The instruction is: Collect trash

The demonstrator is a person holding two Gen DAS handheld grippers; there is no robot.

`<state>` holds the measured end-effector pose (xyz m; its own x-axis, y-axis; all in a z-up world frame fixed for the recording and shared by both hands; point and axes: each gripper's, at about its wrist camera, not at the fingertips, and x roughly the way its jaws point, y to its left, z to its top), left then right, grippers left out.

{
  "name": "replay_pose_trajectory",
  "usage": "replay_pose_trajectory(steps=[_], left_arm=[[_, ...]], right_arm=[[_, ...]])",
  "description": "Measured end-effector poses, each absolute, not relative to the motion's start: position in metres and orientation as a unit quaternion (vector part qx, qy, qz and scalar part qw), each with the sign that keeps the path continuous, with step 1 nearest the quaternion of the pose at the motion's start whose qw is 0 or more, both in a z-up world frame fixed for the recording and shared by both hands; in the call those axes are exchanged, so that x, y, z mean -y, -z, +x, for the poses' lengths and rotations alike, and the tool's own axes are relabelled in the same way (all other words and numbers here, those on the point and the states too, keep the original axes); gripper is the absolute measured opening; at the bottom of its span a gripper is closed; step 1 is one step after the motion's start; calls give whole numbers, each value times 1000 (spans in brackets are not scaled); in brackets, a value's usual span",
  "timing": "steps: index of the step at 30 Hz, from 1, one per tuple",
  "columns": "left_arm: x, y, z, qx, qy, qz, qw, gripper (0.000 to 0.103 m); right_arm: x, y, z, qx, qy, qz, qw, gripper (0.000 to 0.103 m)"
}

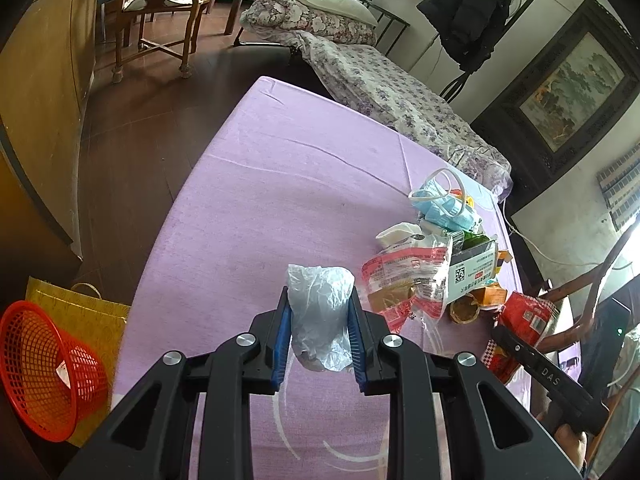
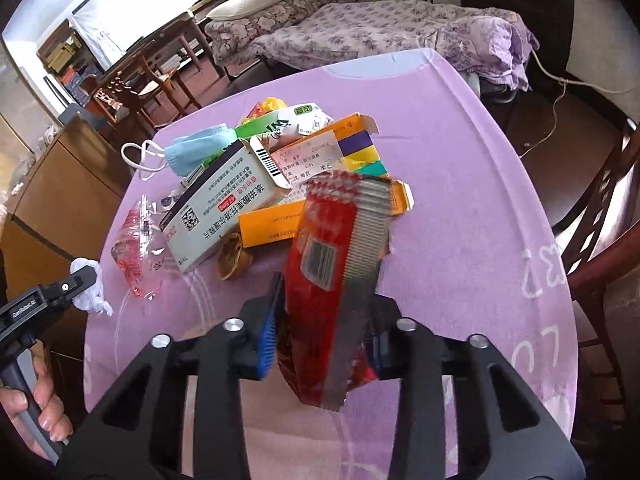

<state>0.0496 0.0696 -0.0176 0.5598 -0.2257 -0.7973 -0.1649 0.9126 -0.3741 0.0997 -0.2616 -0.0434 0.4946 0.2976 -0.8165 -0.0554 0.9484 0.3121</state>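
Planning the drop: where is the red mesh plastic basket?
Left wrist view, far left: the red mesh plastic basket lies tipped on the floor against a yellow paper bag, beside the purple-clothed table.

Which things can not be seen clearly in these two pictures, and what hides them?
- Left wrist view: the lower end of the white bag sits behind the left hand-held gripper.
- Right wrist view: the red wrapper is motion-blurred, so its print is unreadable; it covers part of the orange box.
- Left wrist view: the red basket is tipped, its contents unclear.
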Motion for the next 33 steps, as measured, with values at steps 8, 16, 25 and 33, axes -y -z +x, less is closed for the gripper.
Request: replay_pose_trajectory(steps=[8,16,25,33], left_arm=[[-72,14,45,-465,21,-218,858,25],[-62,-1,21,-456,38,-206,865,25],[-62,-13,-14,-455,47,-201,866,25],[-72,-31,-39,-438,51,-195,876,25]], right_arm=[[260,22,81,-460,-103,101,876,30],[247,6,47,-439,-132,85,885,30],[222,-21,18,-420,-180,67,887,30],[190,-37,-5,-410,-217,44,885,30]])
